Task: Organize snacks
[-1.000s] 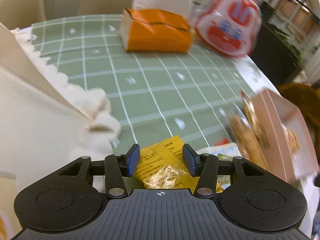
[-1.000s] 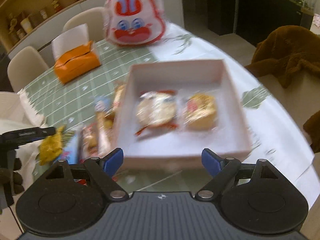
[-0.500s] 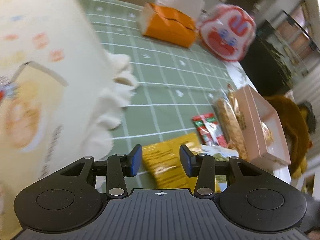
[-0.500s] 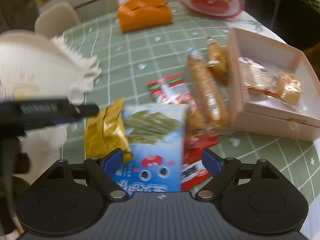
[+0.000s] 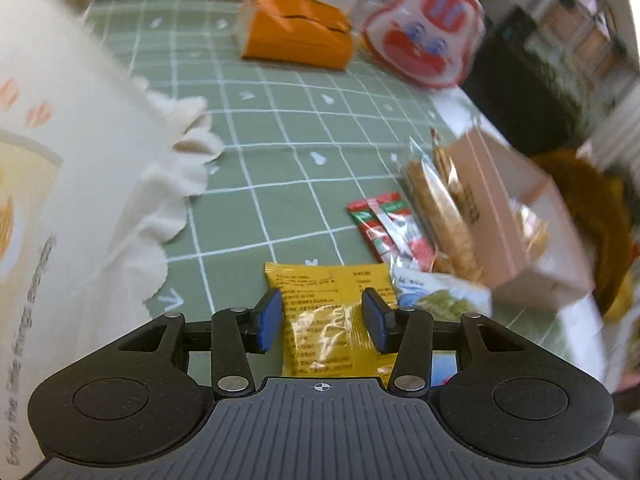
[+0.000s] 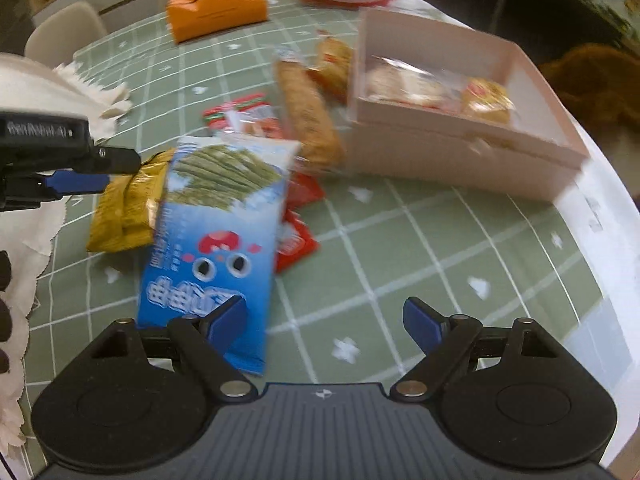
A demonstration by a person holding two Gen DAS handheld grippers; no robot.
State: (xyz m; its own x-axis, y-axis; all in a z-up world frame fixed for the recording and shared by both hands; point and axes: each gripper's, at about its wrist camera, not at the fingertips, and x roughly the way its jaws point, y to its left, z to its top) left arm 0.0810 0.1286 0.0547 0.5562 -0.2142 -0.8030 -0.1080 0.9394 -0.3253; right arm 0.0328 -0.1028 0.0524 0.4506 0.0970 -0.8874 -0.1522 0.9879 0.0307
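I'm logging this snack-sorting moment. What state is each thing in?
Pink box: open, two wrapped snacks inside.
Yellow packet: flat on the table, between the jaws.
Left gripper: jaws just opened further, pads off packet.
Right gripper: open, empty.
Blue packet: sealed, lying over others.
Orange tissue box: closed.

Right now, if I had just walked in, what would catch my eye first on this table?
Probably the big blue snack bag with cartoon eyes, lying in the middle of the green checked tablecloth on a heap of packets. Next, the pale pink box on the right, two wrapped pastries inside, and the orange tissue box at the far end.
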